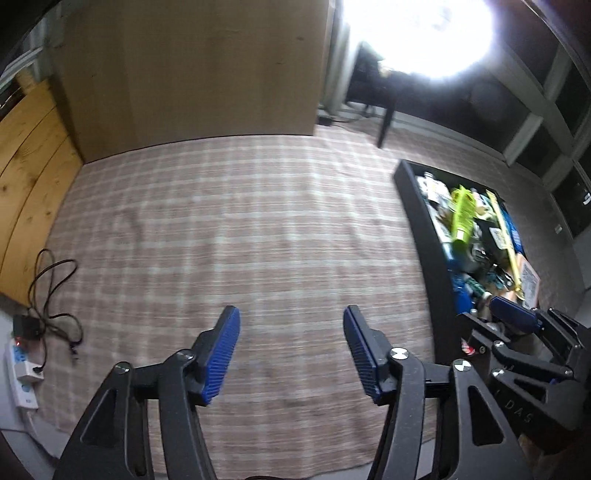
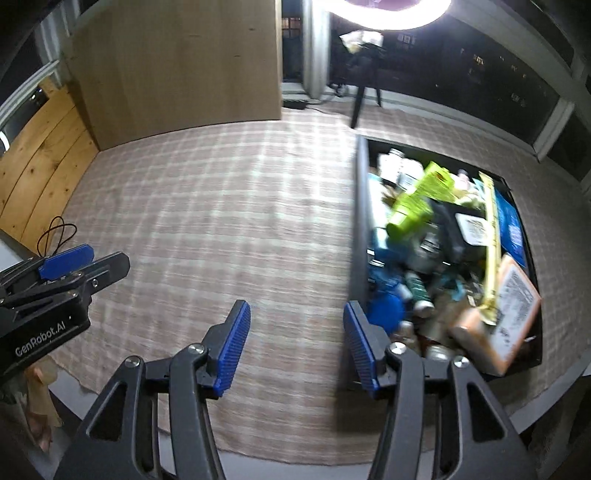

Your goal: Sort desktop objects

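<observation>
A black bin [image 2: 360,221] full of mixed objects sits at the right of the checked cloth [image 2: 221,206]. On top lie a lime-green box [image 2: 421,199], a yellow ruler [image 2: 491,243], an orange-brown parcel with a white label [image 2: 498,314] and several bottles and cans. The bin also shows in the left wrist view [image 1: 424,221]. My left gripper [image 1: 291,325] is open and empty over bare cloth. My right gripper [image 2: 297,321] is open and empty, its right finger beside the bin's near-left wall. Each gripper shows at the edge of the other's view.
A wooden panel [image 2: 177,66] stands behind the cloth and a wooden board [image 1: 33,177] lies at the left. A power strip with black cables [image 1: 40,317] is at the left edge. A bright lamp [image 1: 421,33] and a dark tripod leg [image 2: 360,105] stand behind.
</observation>
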A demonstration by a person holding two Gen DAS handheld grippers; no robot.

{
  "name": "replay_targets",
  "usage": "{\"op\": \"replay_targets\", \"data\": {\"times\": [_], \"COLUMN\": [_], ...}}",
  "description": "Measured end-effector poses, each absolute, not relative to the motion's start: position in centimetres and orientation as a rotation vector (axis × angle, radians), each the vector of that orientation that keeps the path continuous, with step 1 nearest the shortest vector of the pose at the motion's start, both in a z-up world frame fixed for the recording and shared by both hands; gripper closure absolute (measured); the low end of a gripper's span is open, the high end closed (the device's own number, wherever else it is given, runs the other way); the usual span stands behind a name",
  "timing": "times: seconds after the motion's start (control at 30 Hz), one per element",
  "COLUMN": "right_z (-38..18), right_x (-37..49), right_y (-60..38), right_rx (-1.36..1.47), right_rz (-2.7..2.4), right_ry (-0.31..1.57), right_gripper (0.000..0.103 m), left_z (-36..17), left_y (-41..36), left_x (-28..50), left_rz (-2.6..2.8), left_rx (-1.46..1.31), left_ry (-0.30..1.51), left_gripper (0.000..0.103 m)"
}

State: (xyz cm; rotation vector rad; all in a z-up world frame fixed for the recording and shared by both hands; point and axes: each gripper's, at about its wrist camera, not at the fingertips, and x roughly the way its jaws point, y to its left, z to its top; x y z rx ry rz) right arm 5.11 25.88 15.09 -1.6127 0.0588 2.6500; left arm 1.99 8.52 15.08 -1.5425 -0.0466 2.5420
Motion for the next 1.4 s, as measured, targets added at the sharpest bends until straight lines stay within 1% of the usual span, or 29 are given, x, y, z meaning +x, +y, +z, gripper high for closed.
{"op": "replay_targets", "data": {"times": [0.1, 0.23, 0.4, 0.57, 0.73, 0.87, 1.3, 1.4], "right_z": [15.0, 14.6, 13.9, 12.8, 11.8, 11.1, 9.5, 9.3], "right_x": [4.6, 3.8, 2.9, 1.7, 0.8, 0.3, -0.6, -0.7], "right_y": [23.4, 20.5, 17.9, 16.0, 14.5, 13.7, 13.1, 13.0], "right_rx": [-1.609, -1.591, -1.585, -1.598, -1.588, -1.593, -1.610, -1.615], "right_rz": [2.675, 2.698, 2.716, 2.712, 2.710, 2.704, 2.670, 2.666], "right_ry": [0.057, 0.032, 0.045, 0.060, 0.052, 0.053, 0.063, 0.058], "right_gripper": [0.050, 0.042, 0.042, 0.042, 0.042, 0.042, 0.042, 0.042], "left_z": [15.0, 14.5, 13.5, 12.4, 11.4, 10.6, 9.3, 9.2], "left_y": [6.8, 4.7, 2.3, 0.2, -1.1, -2.0, -3.0, -3.1], "left_x": [2.0, 1.9, 1.1, 0.3, -0.2, -0.4, -0.9, -1.3], "left_rz": [2.565, 2.576, 2.586, 2.601, 2.614, 2.615, 2.592, 2.595], "left_rx": [-1.548, -1.566, -1.614, -1.643, -1.666, -1.691, -1.709, -1.701], "left_ry": [-0.045, -0.062, -0.076, -0.093, -0.066, -0.093, -0.112, -0.107], "left_gripper": [0.044, 0.039, 0.033, 0.033, 0.033, 0.033, 0.033, 0.031]}}
